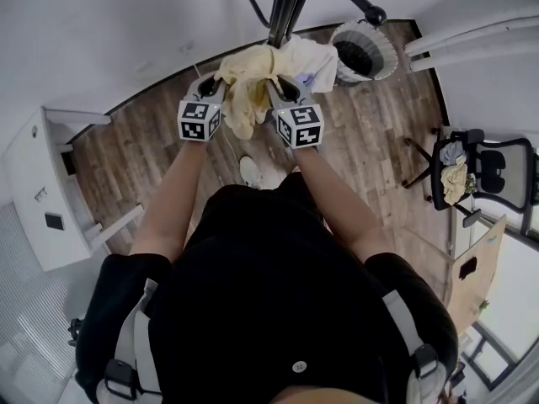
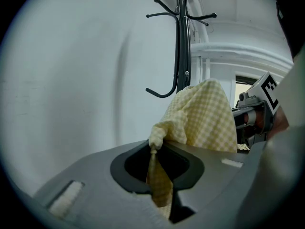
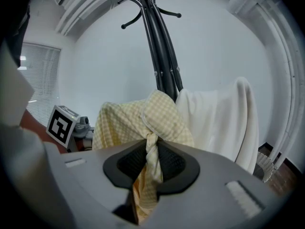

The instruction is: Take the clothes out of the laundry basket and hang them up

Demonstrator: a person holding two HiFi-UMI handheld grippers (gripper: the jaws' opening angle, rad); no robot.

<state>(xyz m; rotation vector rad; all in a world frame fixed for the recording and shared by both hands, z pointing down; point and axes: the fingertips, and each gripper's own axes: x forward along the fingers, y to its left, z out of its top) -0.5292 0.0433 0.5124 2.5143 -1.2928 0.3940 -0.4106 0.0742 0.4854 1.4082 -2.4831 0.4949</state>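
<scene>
Fingers (image 2: 95,175) of the left gripper (image 1: 215,91) nearly closed, pinching a thin twisted fold of the yellow checked garment (image 1: 244,82). Fingers (image 3: 214,175) of the right gripper (image 1: 278,91) also nearly closed, on a knotted bunch of the same cloth, a bit thicker.

Coat stand (image 1: 286,7) is at 12 o'clock from both hands in the head view, with its pole just beyond the cloth. Laundry basket (image 1: 383,64) sits on the floor at 2 o'clock, near the stand base and apart from the hands. A white garment (image 3: 224,123) already hangs on the stand, at 2 o'clock from the right fingers, just beside the yellow one.

Key relation: the yellow garment spans the two grippers, its long axis running 9 to 3 across the front of the pole.
- From the left fingers the bulk (image 2: 205,113) rises toward 1 o'clock.
- From the right fingers it (image 3: 143,118) bunches at 12 to 11.
- A tail hangs down through each pinch toward 6.

The lower hook (image 2: 159,92) curls at 12 o'clock, just above the cloth's top edge in the left gripper view. It may be touching the cloth, but that view is too cramped to say.

The right gripper looks nearer the pole and the left sits farther out at 9. Judgement: the cloth is probably not yet on a hook, so the next move depends on getting the middle of the cloth over that hook.
</scene>
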